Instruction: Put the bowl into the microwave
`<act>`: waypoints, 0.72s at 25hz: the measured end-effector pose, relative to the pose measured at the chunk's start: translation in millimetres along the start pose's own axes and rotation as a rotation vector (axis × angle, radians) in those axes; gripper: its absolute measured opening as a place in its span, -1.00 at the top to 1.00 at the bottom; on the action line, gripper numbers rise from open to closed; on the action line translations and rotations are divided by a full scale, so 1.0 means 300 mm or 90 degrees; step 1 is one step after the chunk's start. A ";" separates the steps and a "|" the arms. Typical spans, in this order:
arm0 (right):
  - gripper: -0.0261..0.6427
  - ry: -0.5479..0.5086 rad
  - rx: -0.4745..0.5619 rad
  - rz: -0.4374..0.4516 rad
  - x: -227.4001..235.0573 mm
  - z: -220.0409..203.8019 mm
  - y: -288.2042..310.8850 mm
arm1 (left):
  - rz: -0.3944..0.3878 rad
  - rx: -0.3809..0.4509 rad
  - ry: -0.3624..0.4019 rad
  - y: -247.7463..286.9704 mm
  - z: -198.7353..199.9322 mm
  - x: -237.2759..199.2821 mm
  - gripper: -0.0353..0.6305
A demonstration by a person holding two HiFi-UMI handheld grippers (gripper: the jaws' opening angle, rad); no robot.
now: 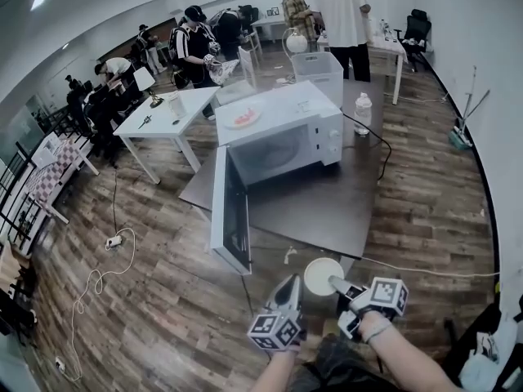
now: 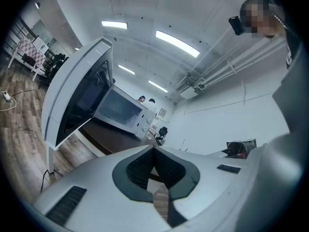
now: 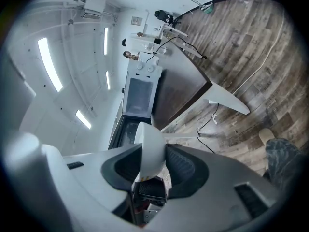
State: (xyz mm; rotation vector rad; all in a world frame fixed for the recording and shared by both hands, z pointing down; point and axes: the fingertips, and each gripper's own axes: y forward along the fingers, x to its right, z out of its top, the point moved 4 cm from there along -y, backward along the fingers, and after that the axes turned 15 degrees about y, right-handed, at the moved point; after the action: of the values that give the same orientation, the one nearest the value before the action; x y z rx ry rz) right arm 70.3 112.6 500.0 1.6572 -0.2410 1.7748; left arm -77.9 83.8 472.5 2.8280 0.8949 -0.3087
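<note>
While right claw (image 3: pixel 150 148) clamps bowl (image 1: pixel 321 273) | microwave (image 1: pixel 282 141) door (image 1: pixel 230 211) open

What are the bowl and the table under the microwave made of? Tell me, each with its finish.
Bowl: glazed ceramic or hard plastic, can't tell which; plain white, smooth, thin-walled.
Table: likely laminate or veneered board; flat, even dark brown top, matt, no visible grain.

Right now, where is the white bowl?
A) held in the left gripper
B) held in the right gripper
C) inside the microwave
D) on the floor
B: the right gripper pinches the rim of the white bowl, outside the microwave, whose door stands open.
</note>
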 end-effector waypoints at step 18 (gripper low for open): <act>0.49 -0.003 -0.035 -0.014 -0.108 0.308 0.248 | 0.032 -0.008 0.013 0.368 0.035 -0.136 0.86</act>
State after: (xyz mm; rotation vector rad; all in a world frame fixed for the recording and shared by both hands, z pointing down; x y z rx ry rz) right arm 99.5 -6.5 508.5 1.6193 -0.2699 1.7335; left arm -47.8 -30.0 482.2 2.8413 0.8253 -0.2667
